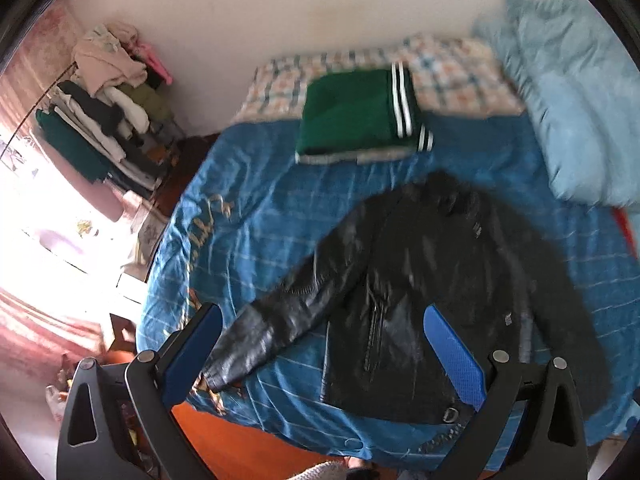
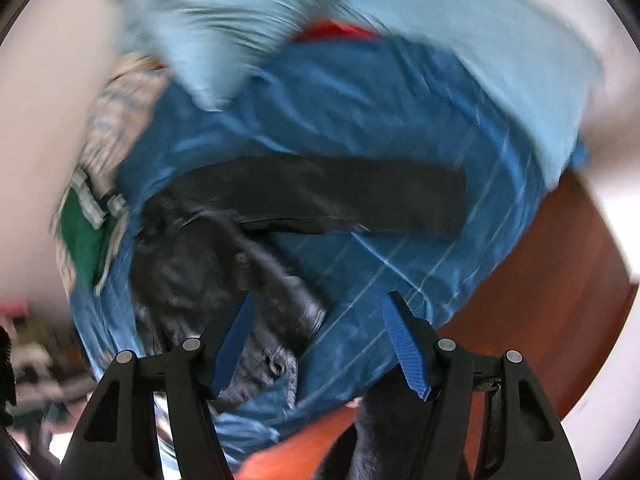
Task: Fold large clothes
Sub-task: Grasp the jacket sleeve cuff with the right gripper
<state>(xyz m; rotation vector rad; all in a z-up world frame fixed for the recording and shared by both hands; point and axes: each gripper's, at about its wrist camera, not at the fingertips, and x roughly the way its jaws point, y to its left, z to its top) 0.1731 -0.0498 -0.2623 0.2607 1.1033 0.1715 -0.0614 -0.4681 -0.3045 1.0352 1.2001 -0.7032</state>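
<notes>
A black leather jacket [image 1: 420, 292] lies spread on the blue bed cover [image 1: 256, 216], one sleeve reaching toward the bed's left edge. My left gripper [image 1: 320, 320] is open and empty, hovering above the jacket's lower part and sleeve. In the blurred right wrist view the jacket [image 2: 192, 264] lies at the left with its other sleeve [image 2: 340, 196] stretched out to the right. My right gripper [image 2: 320, 308] is open and empty above the jacket's hem and the cover [image 2: 400, 120].
A folded green garment with white stripes [image 1: 356, 116] lies at the far end of the bed; it also shows in the right wrist view [image 2: 82, 236]. A light blue pillow [image 1: 580, 112] is at the right. A rack of clothes [image 1: 108, 112] stands left. Red-brown floor [image 2: 540, 280].
</notes>
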